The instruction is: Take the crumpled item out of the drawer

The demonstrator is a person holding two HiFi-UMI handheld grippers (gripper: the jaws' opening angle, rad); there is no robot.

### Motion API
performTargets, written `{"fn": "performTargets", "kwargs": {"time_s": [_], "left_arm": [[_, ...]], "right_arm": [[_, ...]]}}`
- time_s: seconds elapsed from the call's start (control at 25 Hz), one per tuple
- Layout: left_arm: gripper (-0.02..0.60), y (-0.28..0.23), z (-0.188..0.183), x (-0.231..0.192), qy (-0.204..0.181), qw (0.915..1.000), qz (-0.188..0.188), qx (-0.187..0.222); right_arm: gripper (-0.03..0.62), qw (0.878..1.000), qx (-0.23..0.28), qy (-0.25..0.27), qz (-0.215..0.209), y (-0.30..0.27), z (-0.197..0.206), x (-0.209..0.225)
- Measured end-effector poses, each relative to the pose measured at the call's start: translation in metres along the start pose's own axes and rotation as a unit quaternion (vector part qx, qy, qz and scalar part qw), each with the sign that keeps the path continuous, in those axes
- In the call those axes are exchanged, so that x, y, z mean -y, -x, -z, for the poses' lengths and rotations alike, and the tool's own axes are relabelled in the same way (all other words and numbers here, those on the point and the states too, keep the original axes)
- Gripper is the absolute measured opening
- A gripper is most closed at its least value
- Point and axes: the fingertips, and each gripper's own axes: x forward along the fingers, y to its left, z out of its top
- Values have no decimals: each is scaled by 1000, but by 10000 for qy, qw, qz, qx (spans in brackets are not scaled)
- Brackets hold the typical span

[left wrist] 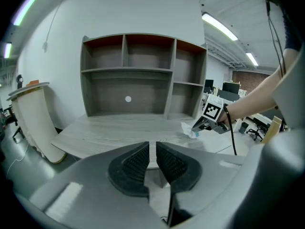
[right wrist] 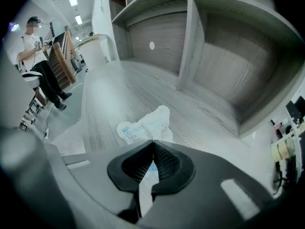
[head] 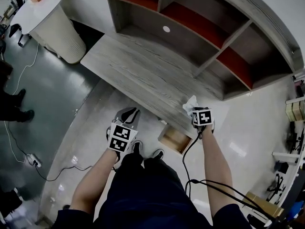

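The crumpled item (head: 190, 104) is a white printed packet, pinched at its lower end by my right gripper (head: 194, 110). In the right gripper view the jaws (right wrist: 152, 150) are shut on it, and the packet (right wrist: 144, 125) sticks out forward, just above the grey wooden desk top (right wrist: 114, 92). The left gripper view shows the packet (left wrist: 188, 129) hanging from the right gripper (left wrist: 202, 125) over the desk's right front part. The small wooden drawer (head: 174, 139) stands pulled open under the desk's front edge. My left gripper (head: 128, 113) hovers left of the drawer, its jaws (left wrist: 152, 157) slightly apart and holding nothing.
A grey shelf unit (head: 205, 30) with red-lined compartments stands at the back of the desk (head: 138, 70). A white rounded counter (head: 50, 15) is at the far left. Cables and a power strip (head: 31, 159) lie on the floor. Another person (right wrist: 38, 56) stands far off.
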Motion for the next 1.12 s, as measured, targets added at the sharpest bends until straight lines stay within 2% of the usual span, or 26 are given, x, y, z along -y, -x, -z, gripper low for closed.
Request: {"fn": "performTargets", "kwargs": {"time_s": [0.24,0.48,0.6,0.88,1.0,1.12], "left_arm": [[37,0,0,1,31,10000,-7,-22],[37,-1,6,4,-4,10000,37,-56],[37,-3,3,6,-16,10000,63,-33],[37,-8,-13,19,-187,9996,220,77],[37,-8,-23,22,-257,9991,287,193],[37,-6,-31,19,-126,9988,270,385]], "right_arm": [[15,10000,-37,-72,4,-8,4,-1],[113,9997,90,-202,-88,-9,6,-6],[138,9989,308,-314,-132,-2,2,-5],[138,9932,874,-762,48,27,-3,15],[138,9871,1301,-925,130,47,-12,23],[138,9769,1857,-1003,323,78,-27,34]]}}
